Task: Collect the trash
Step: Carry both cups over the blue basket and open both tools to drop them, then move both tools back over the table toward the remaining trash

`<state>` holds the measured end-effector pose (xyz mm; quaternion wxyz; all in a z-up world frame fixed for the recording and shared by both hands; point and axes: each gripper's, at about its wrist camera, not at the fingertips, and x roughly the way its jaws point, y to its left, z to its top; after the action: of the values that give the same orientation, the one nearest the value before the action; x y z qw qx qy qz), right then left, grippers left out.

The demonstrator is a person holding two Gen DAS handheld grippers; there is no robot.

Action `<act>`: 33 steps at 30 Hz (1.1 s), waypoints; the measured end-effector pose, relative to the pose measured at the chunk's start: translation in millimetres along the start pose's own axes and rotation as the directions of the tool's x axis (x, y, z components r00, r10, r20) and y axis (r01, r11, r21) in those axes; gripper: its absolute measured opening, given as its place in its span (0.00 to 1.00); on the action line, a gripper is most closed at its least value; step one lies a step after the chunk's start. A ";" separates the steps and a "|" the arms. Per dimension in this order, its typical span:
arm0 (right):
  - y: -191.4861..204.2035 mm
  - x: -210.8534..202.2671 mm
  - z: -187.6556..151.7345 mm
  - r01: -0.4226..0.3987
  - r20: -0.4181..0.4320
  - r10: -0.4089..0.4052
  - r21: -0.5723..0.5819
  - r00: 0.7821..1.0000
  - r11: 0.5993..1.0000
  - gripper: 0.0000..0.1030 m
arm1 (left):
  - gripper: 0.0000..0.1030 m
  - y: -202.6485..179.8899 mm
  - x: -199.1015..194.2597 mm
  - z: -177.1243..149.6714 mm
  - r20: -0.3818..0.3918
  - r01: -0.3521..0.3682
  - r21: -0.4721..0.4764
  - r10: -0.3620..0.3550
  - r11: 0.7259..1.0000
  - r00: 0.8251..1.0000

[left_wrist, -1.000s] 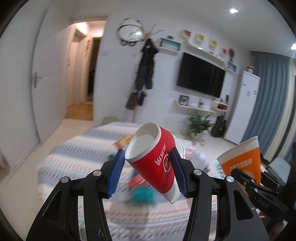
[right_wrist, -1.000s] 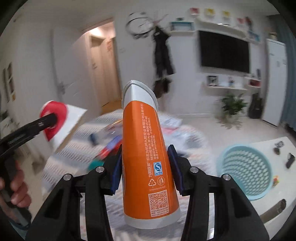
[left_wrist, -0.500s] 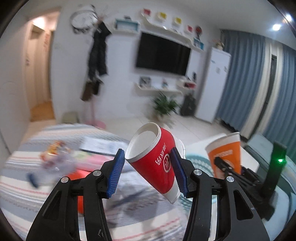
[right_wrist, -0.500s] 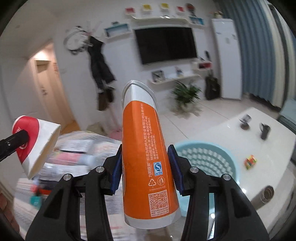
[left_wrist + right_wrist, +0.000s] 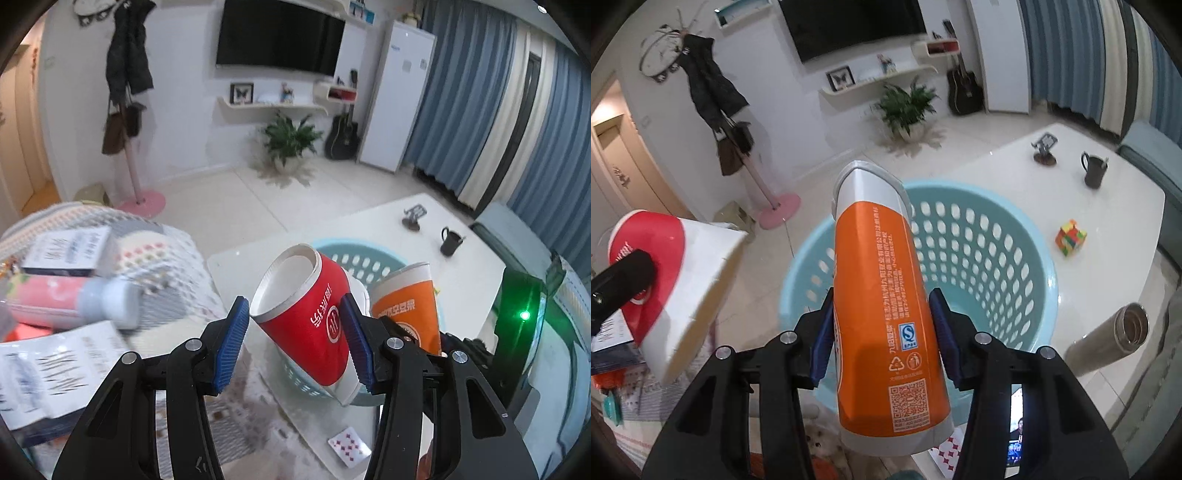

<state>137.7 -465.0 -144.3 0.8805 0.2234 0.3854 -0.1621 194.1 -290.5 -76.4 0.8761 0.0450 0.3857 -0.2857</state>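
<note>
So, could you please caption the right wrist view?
Right gripper holding an orange cup above the blue basket.

Even, cool indoor light is filling both views. A ceiling spot [image 5: 540, 9] is glowing at far right, and a green indicator light [image 5: 523, 315] is flaring at near right. Fisheye distortion is bending the curtains [image 5: 480, 92] and darkening every corner. Motion blur is smearing the bottle [image 5: 70, 301] and papers [image 5: 44, 384] at near left.

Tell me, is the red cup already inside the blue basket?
No. The red cup is held in the left gripper, above the blue basket.
</note>
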 end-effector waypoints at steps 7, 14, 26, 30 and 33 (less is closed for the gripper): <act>-21.6 18.1 2.7 0.030 -0.046 -0.028 0.051 0.999 0.998 0.46 | 0.48 -5.8 33.6 3.7 -0.059 0.023 -0.011 -0.024 1.000 0.998; -37.3 22.1 7.5 0.035 -0.050 -0.030 0.090 0.998 0.995 0.65 | 0.63 -1.3 39.3 4.3 -0.061 0.048 -0.022 -0.049 0.999 0.997; 10.5 36.5 14.8 0.301 0.182 -0.285 -0.065 0.941 0.951 0.84 | 0.63 20.2 -32.2 -18.4 0.026 0.057 0.001 -0.057 0.998 0.998; 29.3 61.6 3.1 0.417 0.197 -0.389 -0.129 0.900 0.900 0.84 | 0.63 31.9 -59.5 -35.8 0.052 0.040 0.025 -0.041 0.999 0.998; 41.7 65.6 4.0 0.475 0.257 -0.430 -0.149 0.866 0.867 0.85 | 0.64 48.0 -78.1 -52.8 0.054 0.017 0.021 -0.019 1.000 0.998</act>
<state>201.8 -439.2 -179.9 0.8723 0.0144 0.3442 -0.3470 143.4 -198.4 -65.2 0.8831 0.0428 0.3593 -0.2987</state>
